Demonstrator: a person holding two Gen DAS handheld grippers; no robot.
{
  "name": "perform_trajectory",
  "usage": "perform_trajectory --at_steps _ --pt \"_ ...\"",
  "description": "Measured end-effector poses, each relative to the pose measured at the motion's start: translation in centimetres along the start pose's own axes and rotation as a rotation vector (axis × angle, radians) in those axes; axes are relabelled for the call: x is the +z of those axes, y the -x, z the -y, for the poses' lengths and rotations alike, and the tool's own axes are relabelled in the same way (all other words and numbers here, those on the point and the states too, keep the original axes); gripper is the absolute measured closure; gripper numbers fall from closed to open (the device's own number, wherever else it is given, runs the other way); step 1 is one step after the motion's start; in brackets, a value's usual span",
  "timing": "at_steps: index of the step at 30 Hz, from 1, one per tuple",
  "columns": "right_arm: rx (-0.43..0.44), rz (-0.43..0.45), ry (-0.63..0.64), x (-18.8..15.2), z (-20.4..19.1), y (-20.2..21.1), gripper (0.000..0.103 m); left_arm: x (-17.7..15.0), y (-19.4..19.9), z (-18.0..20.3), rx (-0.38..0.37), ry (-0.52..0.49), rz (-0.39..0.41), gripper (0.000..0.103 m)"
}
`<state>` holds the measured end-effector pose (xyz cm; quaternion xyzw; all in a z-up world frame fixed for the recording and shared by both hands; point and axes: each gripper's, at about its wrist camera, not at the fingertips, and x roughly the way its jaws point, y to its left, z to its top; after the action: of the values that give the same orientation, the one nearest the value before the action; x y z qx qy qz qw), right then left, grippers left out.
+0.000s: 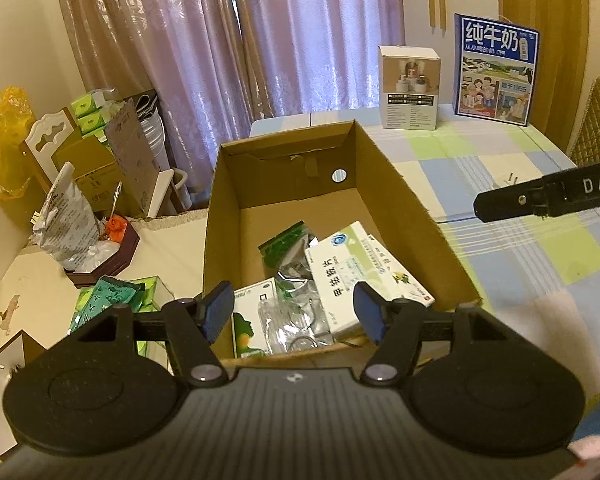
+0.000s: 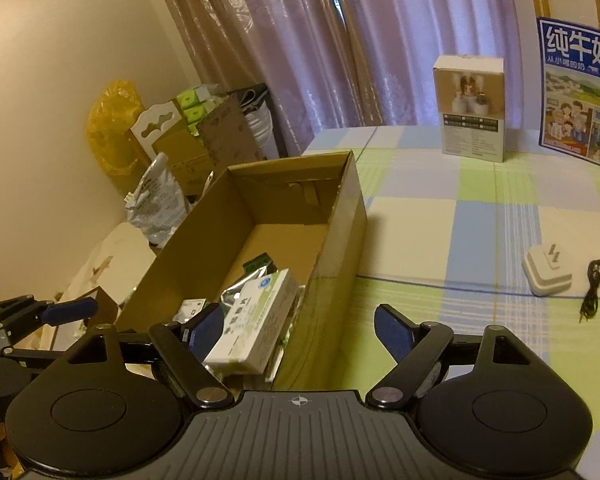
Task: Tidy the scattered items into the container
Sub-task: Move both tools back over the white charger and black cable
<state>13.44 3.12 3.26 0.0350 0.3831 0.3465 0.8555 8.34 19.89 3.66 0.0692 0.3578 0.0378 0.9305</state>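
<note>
left wrist view looks down into an open cardboard box that stands on the table, near its left edge, on a checked cloth of green, blue and white. the box holds several things, all heaped at its near end: a white and green medicine carton leaning across the pile, a green and silver foil packet behind it, a second white carton with a green print at the near left corner, and a clear plastic bag between the two cartons. the far half of the box floor is bare cardboard.

the left gripper hangs over the near end of the box, its fingers about half apart and with nothing between them. the right gripper stands over the near right wall of the box, its fingers spread wide and holding nothing; the white and green carton lies in the box just below its left finger, and whether they touch cannot be told.

right wrist view shows what still lies out on the table to the right of the box: a white plug adapter and, just beside it, a small coiled black cable. at the far edge of the table a beige product box and a blue milk carton stand upright, side by side.
</note>
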Motion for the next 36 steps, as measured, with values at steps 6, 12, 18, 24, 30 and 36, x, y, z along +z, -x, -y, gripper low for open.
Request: perform_trajectory --at_steps 6,12,18,24,30,36 --pt "0.005 0.008 0.005 -1.0 -0.6 2.1 0.018 -0.4 1.8 0.7 -0.005 0.005 0.007 0.034" --pt "-0.013 0.008 -0.002 -2.4 0.3 4.5 0.016 -0.9 3.6 1.9 -0.013 0.004 0.015 0.022" --pt "-0.061 -0.002 -0.032 -4.5 3.1 6.8 0.006 -1.3 5.0 3.8 -0.038 -0.006 0.03 0.013" --pt "-0.113 -0.011 -0.097 -6.9 7.0 9.9 0.002 -1.5 5.6 7.0 -0.095 -0.015 0.04 0.005" --pt "-0.176 0.007 -0.172 -8.3 11.2 12.9 0.002 -1.0 5.4 11.2 -0.159 -0.052 0.041 0.001" --pt "-0.228 0.033 -0.225 -8.4 15.0 15.1 0.002 0.5 4.2 15.4 -0.221 -0.092 0.039 0.001"
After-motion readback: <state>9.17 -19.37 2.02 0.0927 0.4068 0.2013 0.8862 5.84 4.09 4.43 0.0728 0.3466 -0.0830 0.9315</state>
